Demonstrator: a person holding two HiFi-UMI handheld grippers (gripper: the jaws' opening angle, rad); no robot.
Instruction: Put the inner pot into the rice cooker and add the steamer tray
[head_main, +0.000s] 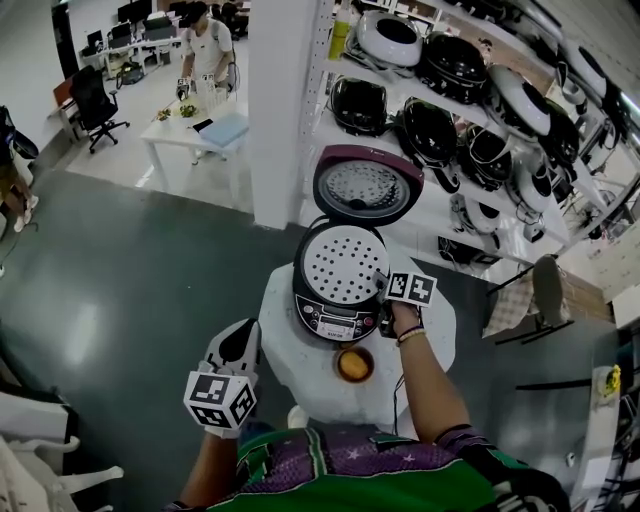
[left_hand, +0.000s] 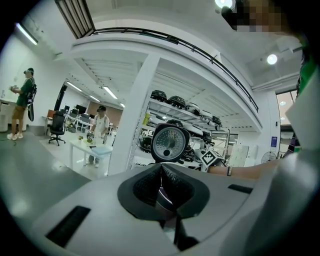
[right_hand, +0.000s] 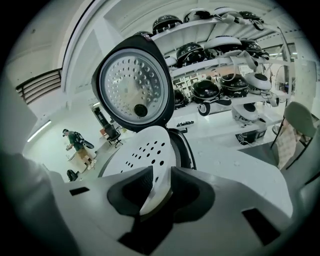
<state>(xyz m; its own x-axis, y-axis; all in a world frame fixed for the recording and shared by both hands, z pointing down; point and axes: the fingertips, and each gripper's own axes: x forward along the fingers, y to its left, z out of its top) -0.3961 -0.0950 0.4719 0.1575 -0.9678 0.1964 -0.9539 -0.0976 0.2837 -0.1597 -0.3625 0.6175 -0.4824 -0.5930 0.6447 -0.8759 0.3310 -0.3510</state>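
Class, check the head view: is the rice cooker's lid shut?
No, the lid stands raised behind the rice cooker, and the perforated steamer tray shows in its open top.

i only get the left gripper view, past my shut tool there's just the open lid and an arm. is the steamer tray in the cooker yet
observer: yes. In the head view the white perforated steamer tray lies across the mouth of the rice cooker, under the raised lid.
operator: ok and is the right tool gripping it
observer: It doesn't look like it. In the right gripper view the tray's rim stands between the jaws of the right tool, but the jaws are apart and don't seem to squeeze it.
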